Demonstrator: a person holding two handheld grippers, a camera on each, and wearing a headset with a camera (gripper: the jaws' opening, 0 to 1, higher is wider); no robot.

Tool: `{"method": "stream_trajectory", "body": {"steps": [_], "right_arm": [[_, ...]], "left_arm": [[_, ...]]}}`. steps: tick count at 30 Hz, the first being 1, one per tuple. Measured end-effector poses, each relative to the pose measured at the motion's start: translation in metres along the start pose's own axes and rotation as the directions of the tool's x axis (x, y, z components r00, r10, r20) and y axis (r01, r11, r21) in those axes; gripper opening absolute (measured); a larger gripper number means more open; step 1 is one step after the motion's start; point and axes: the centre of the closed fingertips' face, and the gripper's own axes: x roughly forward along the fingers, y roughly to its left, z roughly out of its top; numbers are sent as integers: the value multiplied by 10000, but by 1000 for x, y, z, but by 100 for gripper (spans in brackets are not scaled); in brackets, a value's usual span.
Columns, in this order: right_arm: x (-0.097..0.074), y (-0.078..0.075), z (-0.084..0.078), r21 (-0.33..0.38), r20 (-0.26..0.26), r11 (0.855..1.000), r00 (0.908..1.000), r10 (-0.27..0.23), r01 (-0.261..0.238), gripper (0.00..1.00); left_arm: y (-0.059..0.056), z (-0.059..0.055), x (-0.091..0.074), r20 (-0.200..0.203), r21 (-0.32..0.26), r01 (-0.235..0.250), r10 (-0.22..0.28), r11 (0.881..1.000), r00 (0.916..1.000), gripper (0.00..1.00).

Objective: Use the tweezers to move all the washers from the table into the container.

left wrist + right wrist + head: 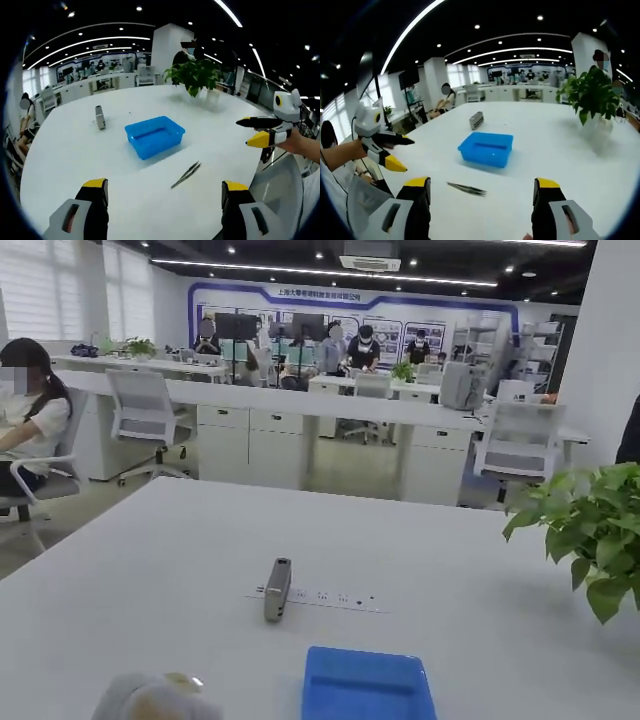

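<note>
The jaws of the left gripper (164, 186) and the right gripper (481, 183) are held wide apart, empty. In the gripper views the tweezers (186, 174) are seen lying just ahead, with the blue container (154, 135) beyond.

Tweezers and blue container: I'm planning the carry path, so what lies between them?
Nothing: in the left gripper view, the white table is bare between the tweezers and the blue container.
</note>
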Motion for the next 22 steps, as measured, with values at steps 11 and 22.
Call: {"method": "stream_trajectory", "body": {"steps": [11,22], "right_arm": [[-6,-12,-4,-82,130,9989,9988,-463,464,98],[-5,-16,-8,-86,24,9981,9982,-604,604,99]], "left_arm": [[21,-4,-45,832,-921,-1990,2067,9757,9749,99],[30,-6,-60,978,-1126,-2677,2788,9569,9554,99]]}}
